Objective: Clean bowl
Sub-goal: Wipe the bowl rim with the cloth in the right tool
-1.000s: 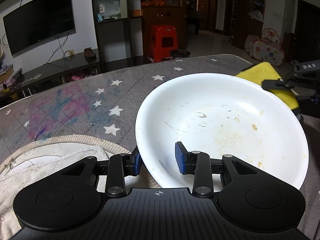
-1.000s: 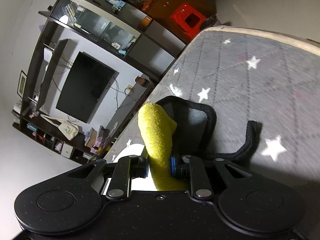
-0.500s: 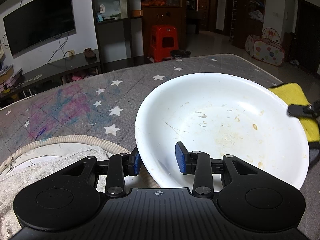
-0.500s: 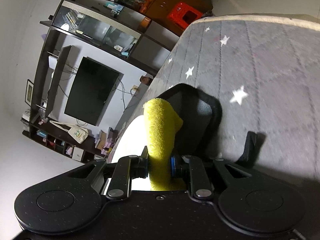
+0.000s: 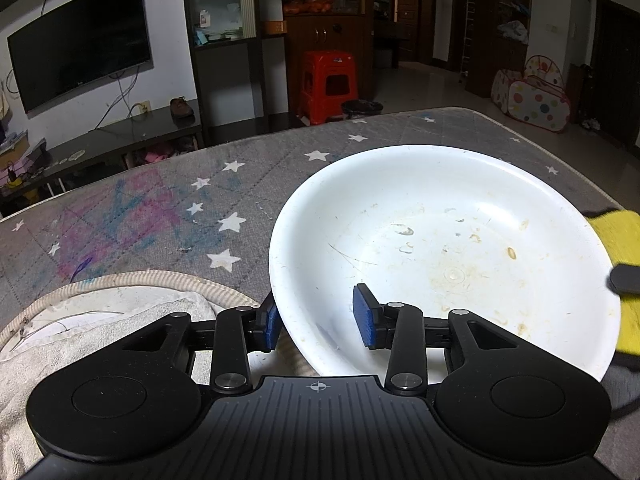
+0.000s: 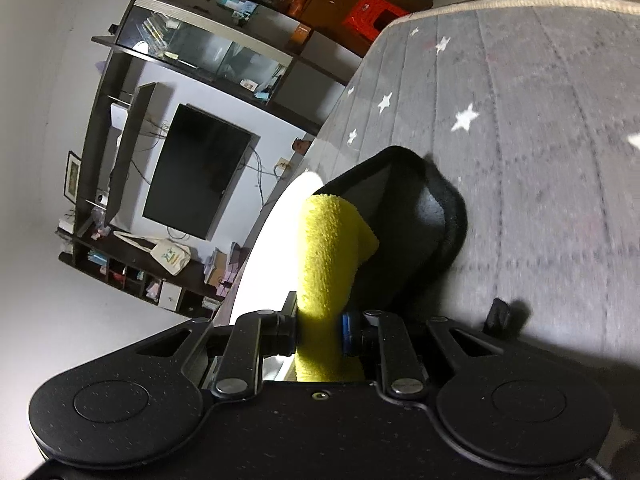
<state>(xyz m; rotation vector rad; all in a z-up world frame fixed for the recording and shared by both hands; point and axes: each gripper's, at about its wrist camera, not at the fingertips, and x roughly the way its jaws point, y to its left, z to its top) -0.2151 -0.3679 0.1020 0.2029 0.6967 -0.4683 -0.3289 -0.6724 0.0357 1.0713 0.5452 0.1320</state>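
A white shallow bowl (image 5: 440, 240) with dried yellowish food marks lies on the grey star-patterned cloth (image 5: 180, 208). My left gripper (image 5: 316, 316) straddles its near rim. The left blue pad sits outside against the rim, the right pad stands inside with a gap, and the jaws are opening. My right gripper (image 6: 320, 330) is shut on a yellow sponge (image 6: 324, 248). In the left wrist view that sponge (image 5: 618, 232) hangs at the bowl's right rim. The bowl's white edge (image 6: 268, 248) shows just left of the sponge in the right wrist view.
A beige-rimmed white towel (image 5: 100, 312) lies left of the bowl. A black padded object (image 6: 420, 220) rests on the cloth behind the sponge. The cloth's far edge (image 5: 400, 118) drops to the floor, with a red stool (image 5: 328, 84) beyond.
In the left wrist view the right gripper with the sponge has slid along the bowl's right rim toward the near right edge. The left jaws have widened slightly. The bowl has stayed put.
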